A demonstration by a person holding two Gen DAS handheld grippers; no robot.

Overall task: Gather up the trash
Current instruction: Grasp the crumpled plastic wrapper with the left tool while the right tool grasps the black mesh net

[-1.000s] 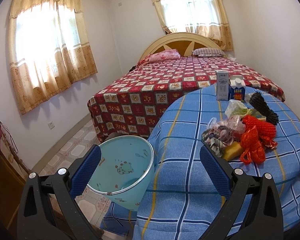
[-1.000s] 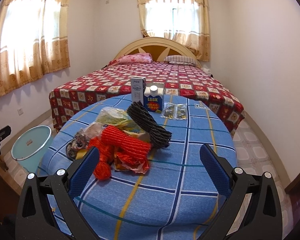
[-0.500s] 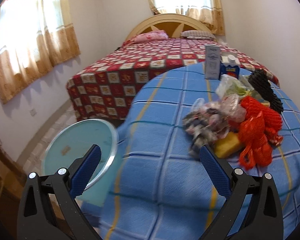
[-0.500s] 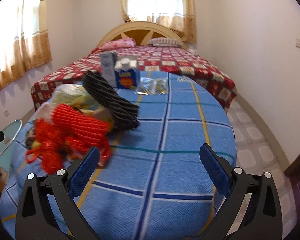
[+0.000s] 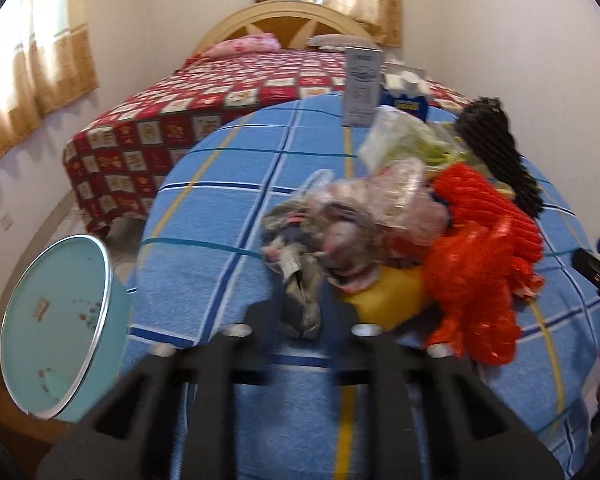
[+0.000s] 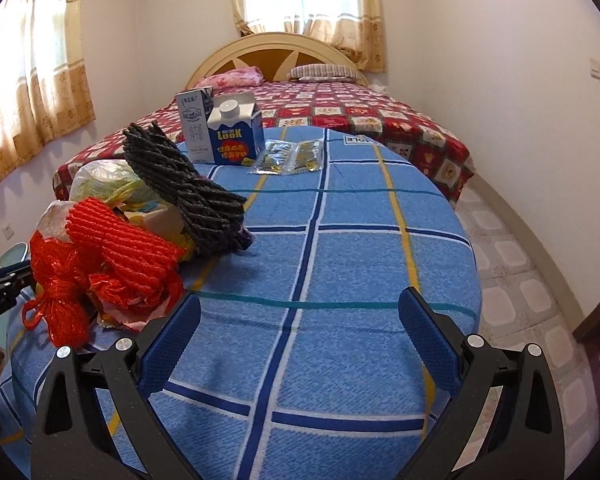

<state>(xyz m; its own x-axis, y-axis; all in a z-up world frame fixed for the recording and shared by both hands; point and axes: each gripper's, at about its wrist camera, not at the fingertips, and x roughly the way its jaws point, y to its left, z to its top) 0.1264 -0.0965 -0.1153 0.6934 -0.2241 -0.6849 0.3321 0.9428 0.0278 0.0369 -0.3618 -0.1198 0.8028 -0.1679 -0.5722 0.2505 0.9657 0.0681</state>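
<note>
A heap of trash lies on the blue checked round table (image 5: 220, 208): a crumpled grey and clear plastic bag (image 5: 320, 224), a yellow wrapper (image 5: 392, 292), an orange net (image 5: 480, 248) (image 6: 112, 248), black foam netting (image 6: 188, 188) and a pale green bag (image 5: 404, 140). My left gripper (image 5: 302, 320) has its jaws nearly together around the lower tip of the grey plastic bag. My right gripper (image 6: 300, 336) is open and empty above bare tablecloth, right of the heap. A light-blue bin (image 5: 56, 328) stands beside the table at lower left.
Two cartons, a white one (image 6: 196, 124) and a blue one (image 6: 236, 136), stand at the table's far edge, with clear sachets (image 6: 288, 156) next to them. A bed with a red patterned cover (image 6: 360, 116) lies behind. Tiled floor (image 6: 512, 248) runs along the right.
My left gripper moved right from the bin to the heap and its jaws closed in on the grey plastic bag. My right gripper shifted right and nearer to the table, still open.
</note>
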